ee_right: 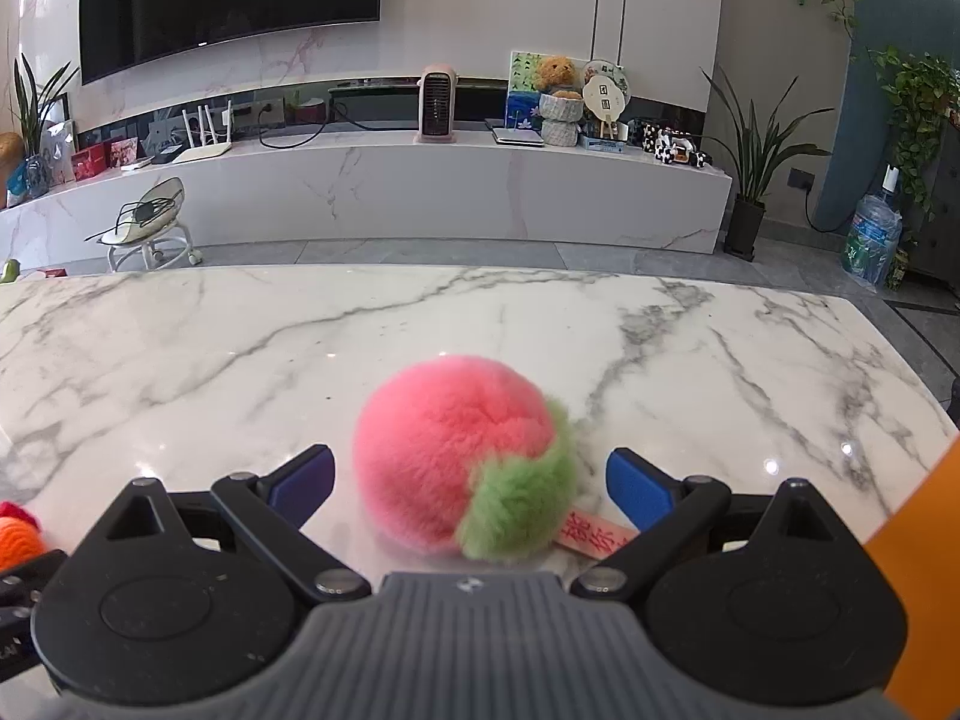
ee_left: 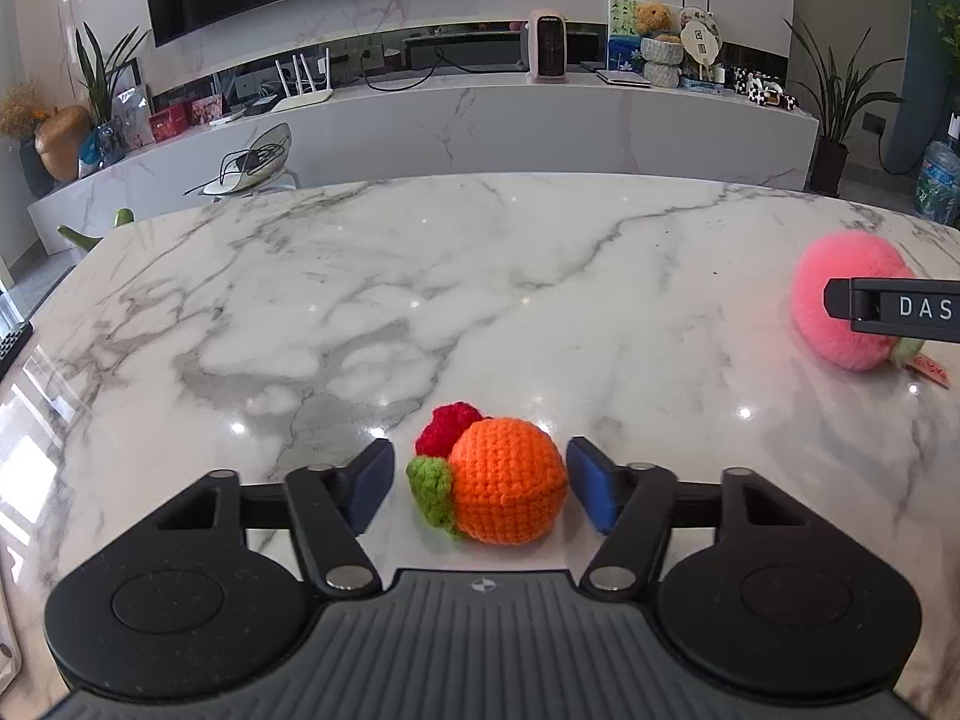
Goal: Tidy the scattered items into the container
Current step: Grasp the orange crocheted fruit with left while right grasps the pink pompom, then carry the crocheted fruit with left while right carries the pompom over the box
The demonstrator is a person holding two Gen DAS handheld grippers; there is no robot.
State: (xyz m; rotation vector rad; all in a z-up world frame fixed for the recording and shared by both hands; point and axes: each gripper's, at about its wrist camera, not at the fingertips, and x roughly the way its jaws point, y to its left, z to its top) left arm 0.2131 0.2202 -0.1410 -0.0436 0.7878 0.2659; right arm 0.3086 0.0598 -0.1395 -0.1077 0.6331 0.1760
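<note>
Left tongs (ee_left: 480, 483) are seen straddling an orange crochet fruit (ee_left: 507, 480) on the marble worktop (ee_left: 360, 312); a narrow gap shows at each blue pad (ee_left: 591, 483), so nothing is gripped. Right tongs (ee_right: 470, 489) are likewise spread, either side of a pink plush peach (ee_right: 444, 468), pads clear of the fur.

Red and green crochet pieces joined to the orange ball are shown whole only in the left wrist view. In the right wrist view just a sliver of orange and red is caught at the left edge. The peach's green leaf patch and its red printed tag (ee_right: 591, 534) are given plainly by the right wrist view; in the left wrist view the peach is partly covered by a black finger of the right tongs lettered "DAS", the rest cut off by the frame.

An orange surface (ee_right: 924, 570) at the right wrist view's right edge cannot be identified. Tag characters are too blurred to read.
</note>
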